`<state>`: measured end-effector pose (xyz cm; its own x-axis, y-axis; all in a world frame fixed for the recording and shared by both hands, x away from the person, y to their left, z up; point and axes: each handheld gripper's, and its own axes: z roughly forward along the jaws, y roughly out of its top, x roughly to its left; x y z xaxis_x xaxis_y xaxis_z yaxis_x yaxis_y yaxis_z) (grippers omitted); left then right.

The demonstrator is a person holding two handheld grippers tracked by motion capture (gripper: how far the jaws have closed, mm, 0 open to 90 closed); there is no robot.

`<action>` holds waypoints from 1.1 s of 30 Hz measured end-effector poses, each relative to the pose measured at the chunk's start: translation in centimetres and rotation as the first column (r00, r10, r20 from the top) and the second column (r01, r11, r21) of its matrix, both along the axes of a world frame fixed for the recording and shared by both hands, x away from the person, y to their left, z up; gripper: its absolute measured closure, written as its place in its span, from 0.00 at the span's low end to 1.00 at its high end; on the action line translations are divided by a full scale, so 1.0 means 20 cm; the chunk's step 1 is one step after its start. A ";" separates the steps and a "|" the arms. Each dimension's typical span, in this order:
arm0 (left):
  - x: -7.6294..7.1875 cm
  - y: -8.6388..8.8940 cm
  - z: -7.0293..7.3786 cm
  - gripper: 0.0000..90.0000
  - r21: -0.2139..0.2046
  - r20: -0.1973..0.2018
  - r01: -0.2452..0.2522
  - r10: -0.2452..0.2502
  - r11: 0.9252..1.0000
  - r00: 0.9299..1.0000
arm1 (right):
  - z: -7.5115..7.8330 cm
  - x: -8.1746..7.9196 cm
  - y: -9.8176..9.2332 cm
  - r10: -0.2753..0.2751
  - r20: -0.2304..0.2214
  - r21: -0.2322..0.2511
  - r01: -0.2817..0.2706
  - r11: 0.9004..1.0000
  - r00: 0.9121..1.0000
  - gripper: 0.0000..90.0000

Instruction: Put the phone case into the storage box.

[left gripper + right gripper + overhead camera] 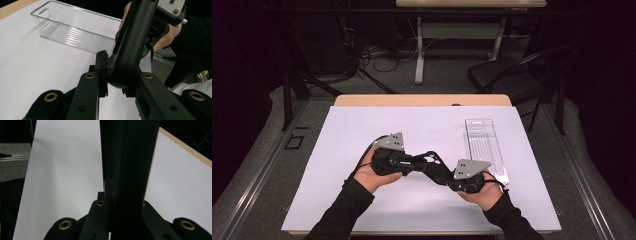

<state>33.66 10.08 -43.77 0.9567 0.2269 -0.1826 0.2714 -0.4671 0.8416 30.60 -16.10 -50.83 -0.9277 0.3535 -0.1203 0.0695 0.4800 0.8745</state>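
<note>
A long black bar-shaped object point(428, 161) with a rounded end hangs just above the white sheet point(362, 135), between my two grippers. My left gripper point(414, 162) grips one end of it; in the left gripper view the rounded end point(125, 72) sits pinched between the jaws point(120, 77). My right gripper point(439, 172) is shut on the other end. In the right gripper view the bar point(127, 157) rises straight up between the jaws point(122, 197). In the left gripper view a hand holds the right gripper point(162, 22) at the bar's far end.
An empty, ribbed clear plastic tray point(484, 145) lies on the right side of the sheet, also seen in the left gripper view point(72, 32). The wooden table edge point(422, 100) runs along the back. A black chair point(507, 75) and a desk frame stand beyond it.
</note>
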 end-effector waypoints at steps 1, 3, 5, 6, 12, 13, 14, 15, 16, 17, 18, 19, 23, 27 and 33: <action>0.00 0.00 0.00 0.88 0.001 0.000 0.001 -0.001 1.000 1.000 | 0.00 0.00 0.00 0.000 -0.004 0.000 0.000 1.000 1.000 0.98; 0.00 0.00 0.00 0.89 0.002 -0.002 0.003 -0.003 1.000 1.000 | 0.00 0.00 0.00 0.001 -0.009 -0.001 -0.001 1.000 1.000 0.97; 0.00 0.00 0.00 0.90 0.001 -0.003 0.003 -0.003 1.000 1.000 | 0.00 0.00 0.00 0.002 -0.017 -0.001 -0.002 1.000 1.000 0.97; 0.00 0.00 -0.01 0.90 0.001 -0.003 0.003 -0.003 1.000 1.000 | 0.00 0.00 0.00 0.004 -0.021 0.000 -0.004 1.000 1.000 0.97; 0.00 0.00 -0.01 0.90 0.001 -0.001 0.001 -0.001 1.000 1.000 | 0.00 0.00 0.00 0.003 -0.031 -0.004 -0.003 1.000 1.000 0.96; 0.00 0.00 -0.01 0.90 0.002 0.001 0.002 -0.002 1.000 1.000 | 0.00 0.00 0.00 0.002 -0.033 -0.003 -0.002 1.000 0.999 0.96; 0.00 0.00 -0.01 0.90 0.002 0.001 0.003 -0.003 1.000 1.000 | 0.00 0.00 0.00 0.001 -0.034 -0.003 -0.001 1.000 0.999 0.96; 0.00 0.00 -0.01 0.90 0.001 0.000 0.003 -0.003 1.000 1.000 | 0.00 0.00 0.00 0.001 -0.035 -0.003 -0.001 1.000 0.999 0.96; 0.00 0.00 -0.01 0.90 0.001 -0.002 0.003 -0.003 1.000 1.000 | 0.00 0.00 0.00 0.002 -0.036 -0.003 -0.002 1.000 0.999 0.96; 0.00 0.00 -0.01 0.90 0.002 -0.002 0.005 -0.005 1.000 1.000 | 0.00 0.00 0.00 0.001 -0.036 -0.004 -0.002 1.000 0.999 0.96; 0.00 0.00 -0.01 0.90 0.003 0.000 0.005 -0.005 1.000 1.000 | 0.00 0.00 0.00 0.001 -0.037 -0.005 -0.001 1.000 0.999 0.95; 0.00 0.00 -0.01 0.90 0.003 0.001 0.006 -0.006 1.000 1.000 | 0.00 0.00 0.00 0.000 -0.038 -0.004 -0.001 1.000 0.999 0.95; -0.01 0.00 -0.01 0.90 0.003 0.004 0.006 -0.006 1.000 1.000 | 0.00 0.00 0.00 -0.002 -0.040 -0.004 0.002 1.000 0.999 0.94; -0.01 0.00 -0.01 0.90 0.004 0.009 0.003 -0.003 1.000 1.000 | 0.00 0.00 0.01 -0.006 -0.039 -0.004 0.005 1.000 0.999 0.92; -0.01 0.00 -0.01 0.90 0.004 0.010 0.009 -0.009 1.000 1.000 | 0.00 0.00 0.00 -0.011 -0.039 -0.002 0.011 1.000 0.999 0.90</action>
